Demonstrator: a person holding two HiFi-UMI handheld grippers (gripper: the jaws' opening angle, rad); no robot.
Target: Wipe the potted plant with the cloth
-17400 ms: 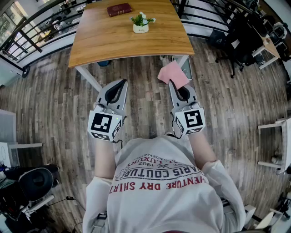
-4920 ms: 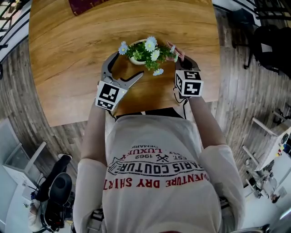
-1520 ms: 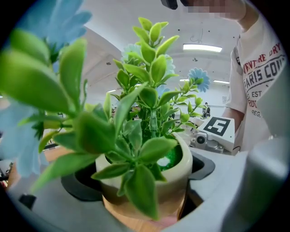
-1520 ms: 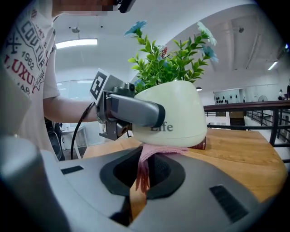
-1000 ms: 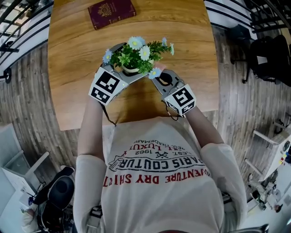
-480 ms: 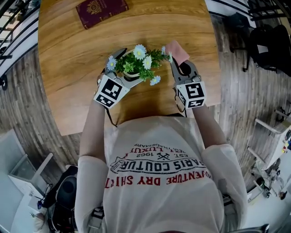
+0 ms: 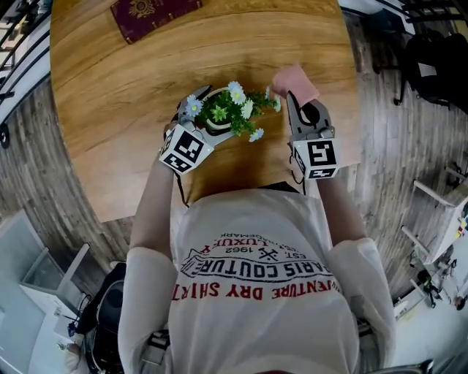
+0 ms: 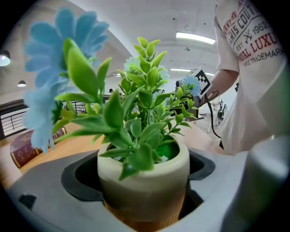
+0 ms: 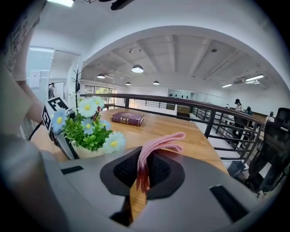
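Observation:
A small potted plant (image 7: 224,111) with green leaves and pale blue daisies stands in a cream pot (image 8: 144,179) on the wooden table (image 7: 117,80). My left gripper (image 7: 208,123) is shut on the pot, its jaws on either side of it. The plant (image 9: 90,128) shows at the left of the right gripper view. My right gripper (image 7: 292,101) is just right of the plant, shut on a folded pink cloth (image 7: 294,80). The cloth (image 9: 154,149) sticks up from between the jaws, apart from the leaves.
A dark red book (image 7: 150,14) lies at the table's far side; the book (image 9: 127,118) also shows beyond the plant. The table's right edge is close to my right gripper. A black railing (image 9: 213,118) runs past the table. Black chairs (image 7: 431,66) stand on the floor at right.
The right gripper with the cloth has shifted slightly right and away from the flowers. The left gripper keeps hold of the pot, which sits a little lower in view.

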